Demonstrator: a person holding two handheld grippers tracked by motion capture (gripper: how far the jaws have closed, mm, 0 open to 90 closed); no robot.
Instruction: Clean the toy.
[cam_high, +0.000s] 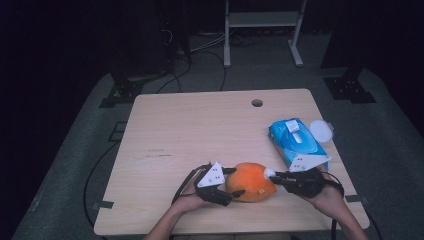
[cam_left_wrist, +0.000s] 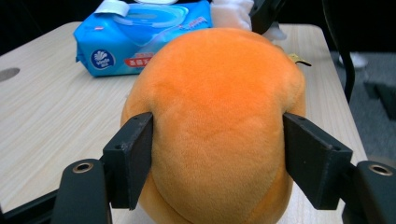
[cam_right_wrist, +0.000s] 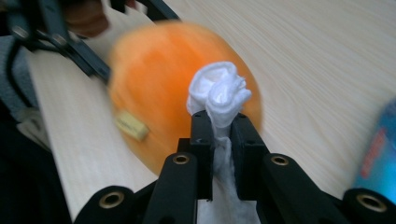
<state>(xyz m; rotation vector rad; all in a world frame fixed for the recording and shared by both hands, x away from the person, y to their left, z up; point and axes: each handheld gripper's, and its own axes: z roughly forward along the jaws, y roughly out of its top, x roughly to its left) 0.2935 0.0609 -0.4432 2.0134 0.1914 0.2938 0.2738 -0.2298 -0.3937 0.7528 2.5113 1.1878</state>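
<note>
Near the front edge of the bench (cam_high: 165, 125), the orange plush toy (cam_high: 249, 181) rests on the surface between both tools. The left tool (cam_high: 233, 182) brackets the toy, its pads pressing into the plush on either side and steadying it. The right tool (cam_high: 272, 174) is pressed together on a bunched white wipe (cam_right_wrist: 219, 91), which touches the toy's right end. A blue wipes pack (cam_high: 296, 141) lies on the bench behind it. Judged status: wipe drawn and grasped, toy secured, wiping under way; most of the surface probably remains to be cleaned.
</note>
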